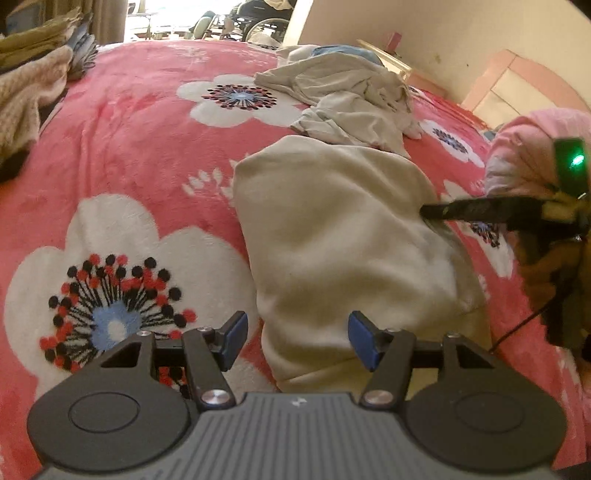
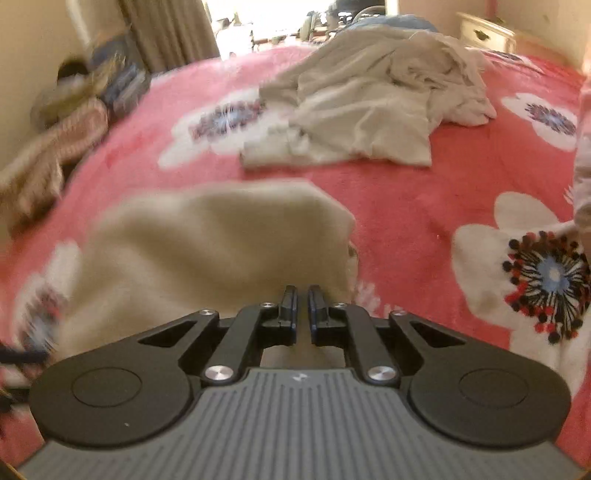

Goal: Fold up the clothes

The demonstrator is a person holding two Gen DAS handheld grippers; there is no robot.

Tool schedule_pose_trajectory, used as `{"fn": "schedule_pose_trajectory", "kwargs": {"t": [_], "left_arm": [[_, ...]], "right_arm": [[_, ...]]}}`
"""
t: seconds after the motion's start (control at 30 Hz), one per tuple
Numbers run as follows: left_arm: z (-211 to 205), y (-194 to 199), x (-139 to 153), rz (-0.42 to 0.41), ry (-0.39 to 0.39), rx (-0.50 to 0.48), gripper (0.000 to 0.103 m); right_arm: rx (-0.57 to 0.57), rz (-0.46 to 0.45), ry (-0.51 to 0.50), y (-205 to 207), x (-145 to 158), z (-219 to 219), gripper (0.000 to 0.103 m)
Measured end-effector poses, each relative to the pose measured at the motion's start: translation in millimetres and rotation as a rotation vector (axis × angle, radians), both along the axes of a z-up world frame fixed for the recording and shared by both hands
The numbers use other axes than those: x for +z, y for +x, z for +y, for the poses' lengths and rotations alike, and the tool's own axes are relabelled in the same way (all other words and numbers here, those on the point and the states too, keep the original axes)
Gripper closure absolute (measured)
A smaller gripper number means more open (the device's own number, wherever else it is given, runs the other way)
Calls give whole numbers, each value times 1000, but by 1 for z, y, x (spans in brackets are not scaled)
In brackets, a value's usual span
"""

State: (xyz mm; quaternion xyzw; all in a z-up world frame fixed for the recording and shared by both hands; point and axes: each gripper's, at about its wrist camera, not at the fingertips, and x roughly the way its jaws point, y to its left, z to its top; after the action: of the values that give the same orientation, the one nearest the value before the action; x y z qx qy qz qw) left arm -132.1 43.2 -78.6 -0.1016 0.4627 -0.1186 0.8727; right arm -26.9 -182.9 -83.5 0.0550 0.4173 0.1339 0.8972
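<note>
1. Closest in on the left wrist view: the left gripper (image 1: 297, 339) has its blue-padded fingers (image 1: 364, 339) spread wide with nothing between them. It sits right at the near end of the cream garment (image 1: 332, 236).

2. On the right wrist view, the right gripper (image 2: 302, 308) has its fingers nearly together, only a thin slit between the pads. The near edge of the same cream garment (image 2: 221, 243) runs in right at the tips, but whether fabric is actually pinched in there I can't tell, since this view is pretty motion-blurred.

3. From the left cam you can see the right gripper (image 1: 430, 213) coming in from the right side, its dark tip touching the right edge of the cream garment. A green light glows on that unit, with a pink sleeve (image 1: 524, 155) behind it.

4. The cream garment itself lies in a longish folded-looking shape on the pink blanket (image 1: 140, 125), which has big white flowers on it.

5. Further back, a crumpled pile of pale clothes (image 1: 354, 99) sits on the blanket, just beyond the far end of the cream piece, looks like touching in the left view, apart in the right view.

6. Far left edge: some knit and folded textiles (image 1: 29, 85) stacked beside the bed.

7. Way back: curtains and a bright doorway with a wheelchair (image 1: 258, 22).
</note>
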Motion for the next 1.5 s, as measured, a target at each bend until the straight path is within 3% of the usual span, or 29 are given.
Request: {"fn": "schedule_pose_trajectory", "kwargs": {"t": [0.13, 0.2, 0.3, 0.4, 0.47, 0.63, 0.7, 0.8, 0.9, 0.97, 1.03, 1.13, 1.17, 1.23, 1.4, 1.5], "left_arm": [[2, 5, -5, 13, -38, 19, 41], [2, 9, -8, 21, -58, 26, 41], [1, 15, -13, 32, -89, 37, 40], [3, 13, -14, 21, -99, 34, 40], [5, 12, -13, 15, -102, 34, 40], [8, 6, -18, -10, -89, 9, 38], [11, 4, -21, -9, -108, 23, 38], [15, 5, -23, -1, -123, 40, 38], [15, 4, -20, 4, -130, 32, 38], [12, 2, -18, -8, -111, 25, 38], [10, 0, -17, -16, -100, 24, 38], [10, 1, -18, -11, -103, 30, 38], [11, 1, -18, -7, -105, 33, 38], [13, 0, -15, -9, -106, 25, 38], [20, 5, -10, -22, -123, 16, 38], [19, 19, -11, -25, -127, -1, 37]], "right_arm": [[136, -113, 62, -4, 29, 29, 96], [198, -135, 53, 1, 24, 46, 95], [232, -40, -86, 22, -17, 64, 95], [212, -8, -74, 27, -15, 65, 95], [231, -27, -67, 22, 6, 73, 92], [473, -149, 11, 6, 40, 117, 94], [485, -76, 19, 20, 20, 134, 94], [485, 4, 34, 40, -15, 140, 102], [450, 15, 30, 36, 8, 142, 98], [502, -60, 24, 24, 30, 149, 96], [525, -91, 18, 21, 31, 158, 97], [494, -16, -100, 42, -9, 166, 103], [491, -18, -52, 43, -15, 160, 103], [435, -9, 26, 41, -1, 146, 102], [241, -110, 126, 6, 54, 68, 96], [62, -135, 86, -16, 59, 3, 79]]}}
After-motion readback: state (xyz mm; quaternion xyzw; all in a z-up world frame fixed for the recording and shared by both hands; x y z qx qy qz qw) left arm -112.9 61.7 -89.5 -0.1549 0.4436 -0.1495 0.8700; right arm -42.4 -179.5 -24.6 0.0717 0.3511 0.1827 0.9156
